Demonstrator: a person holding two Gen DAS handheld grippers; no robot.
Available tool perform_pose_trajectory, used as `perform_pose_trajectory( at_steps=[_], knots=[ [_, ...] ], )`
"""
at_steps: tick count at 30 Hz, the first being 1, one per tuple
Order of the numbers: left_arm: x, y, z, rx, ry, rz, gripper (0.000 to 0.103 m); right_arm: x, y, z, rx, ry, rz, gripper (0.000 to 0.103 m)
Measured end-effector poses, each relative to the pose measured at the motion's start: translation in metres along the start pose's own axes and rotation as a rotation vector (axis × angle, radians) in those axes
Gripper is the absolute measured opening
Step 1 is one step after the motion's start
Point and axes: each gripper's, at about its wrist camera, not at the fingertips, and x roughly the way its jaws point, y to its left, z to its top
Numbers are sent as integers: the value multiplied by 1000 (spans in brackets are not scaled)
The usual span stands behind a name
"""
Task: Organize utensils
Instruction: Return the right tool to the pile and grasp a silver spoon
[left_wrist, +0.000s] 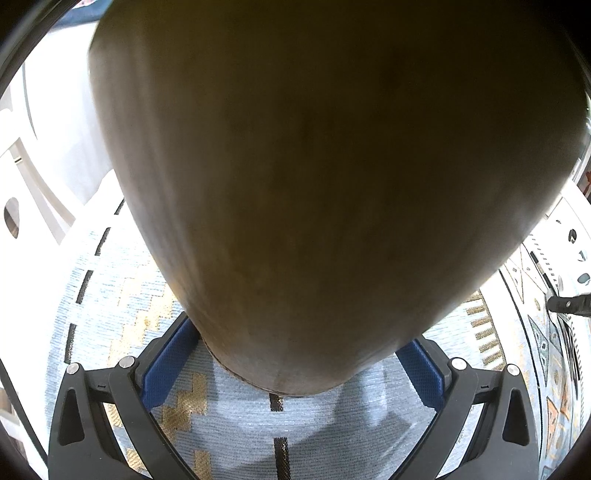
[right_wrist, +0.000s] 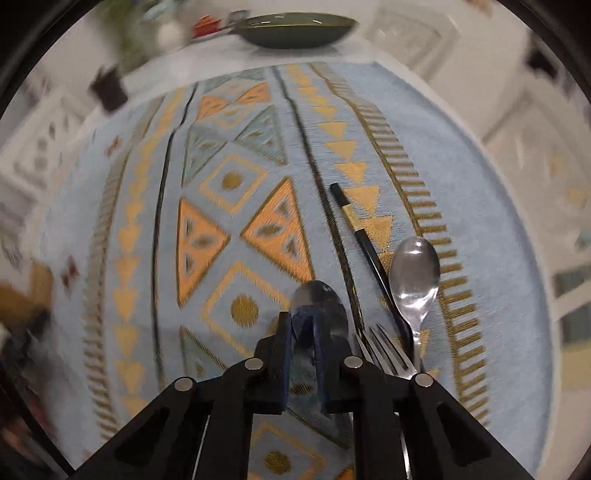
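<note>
While the right claw (right_wrist: 303, 332) pointed steeply down at the pale-blue woven cloth with orange and gold triangles (right_wrist: 236, 206) covering the tabletop, its blue pads had come together on the bowl end of a shiny steel spoon (right_wrist: 320, 301) — the rounded bowl poked out just past the fingertips, with no daylight between the pads above it. That spoon's long axis seemed to run back toward the camera, under the claw, though the handle was hidden. Just to the right lay the rest of the cutlery, side by side and roughly parallel: a steel fork (right_wrist: 386, 350) with tines pointing away, a black chopstick with a gold band (right_wrist: 364, 236) slanting up to the left, and a second steel spoon (right_wrist: 414, 275) touching or nearly touching it. The right hand was plainly the nearer one to all of these. A dark green shallow dish (right_wrist: 291, 31) sat well apart at the far edge.

The left wrist view showed none of that. Its frame was filled by a broad, tan, smooth-sided wooden holder (left_wrist: 314, 184) — the left claw (left_wrist: 291, 369) stood wide with both blue pads against the vessel's sides, apparently gripping it. Whether its mouth was open upward could not be told from there.
</note>
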Motion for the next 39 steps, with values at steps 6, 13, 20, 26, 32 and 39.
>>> perform_pose_trajectory(
  at_steps=[6,13,20,26,32,39],
  knots=[
    [0,0,0,0,0,0,102,-25,-47,11,309,-7,430,0],
    [0,-1,0,1,0,0,102,-85,-38,20,302,-116,536,0],
    [-1,-2,1,0,0,-2,102,-21,-40,28,240,187,463,2],
    [-1,-2,2,-1,0,-4,102,-3,-59,29,291,196,372,3],
    [-3,-3,3,-1,0,-5,102,9,-57,29,224,271,279,37],
    [-3,-3,3,-2,0,-4,102,7,-59,36,226,268,310,77]
  ],
)
